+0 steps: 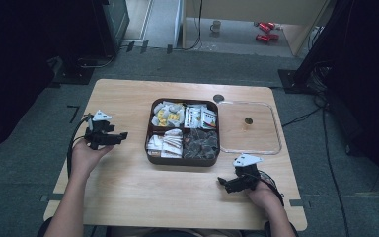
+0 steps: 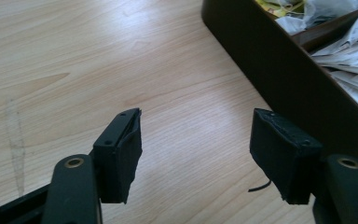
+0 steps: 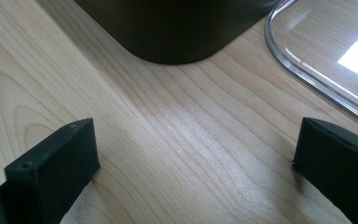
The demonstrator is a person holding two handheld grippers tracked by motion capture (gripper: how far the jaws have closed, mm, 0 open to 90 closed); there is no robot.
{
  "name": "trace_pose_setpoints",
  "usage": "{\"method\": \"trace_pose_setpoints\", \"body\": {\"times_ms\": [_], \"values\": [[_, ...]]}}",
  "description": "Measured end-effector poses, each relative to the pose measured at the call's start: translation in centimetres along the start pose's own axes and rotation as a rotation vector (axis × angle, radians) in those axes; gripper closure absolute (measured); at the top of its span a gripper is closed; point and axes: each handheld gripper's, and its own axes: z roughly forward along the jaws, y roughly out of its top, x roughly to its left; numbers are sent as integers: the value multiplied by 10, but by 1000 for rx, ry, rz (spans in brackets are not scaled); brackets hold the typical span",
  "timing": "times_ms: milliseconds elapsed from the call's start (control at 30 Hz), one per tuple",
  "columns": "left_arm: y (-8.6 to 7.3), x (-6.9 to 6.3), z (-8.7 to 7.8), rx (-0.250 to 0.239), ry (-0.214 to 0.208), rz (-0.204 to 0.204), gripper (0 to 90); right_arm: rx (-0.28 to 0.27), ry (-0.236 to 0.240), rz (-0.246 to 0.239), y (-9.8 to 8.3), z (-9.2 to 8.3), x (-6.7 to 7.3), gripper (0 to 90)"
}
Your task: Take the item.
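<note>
While both hand-held grippers gape empty, brown box (image 1: 182,159) sits square, clear lid (image 1: 275,129) flat beside

A dark four-compartment box (image 1: 183,159) of packets sits open mid-table.

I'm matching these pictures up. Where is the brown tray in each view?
High view: the tray is mid-table, between the grippers.
Left gripper view: its dark wall crosses the upper right.
Right gripper view: its rounded corner is at top centre.
Shared landmark: the wooden table.
</note>
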Motion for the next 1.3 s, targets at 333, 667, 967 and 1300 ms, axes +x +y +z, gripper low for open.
{"method": "trace_pose_setpoints", "body": {"times_ms": [333, 667, 967, 1300], "values": [[10, -10, -1, 7, -38, 29, 392, 2, -4, -3, 0, 0, 1, 0], [22, -26, -2, -7, -65, 62, 418, 0, -4, -5, 0, 0, 0, 0], [31, -38, 2, -12, -93, 92, 447, 1, -5, -5, 0, 0, 0, 0], [41, -48, 8, -20, -119, 112, 461, 0, -5, -5, 0, 0, 1, 0]]}}
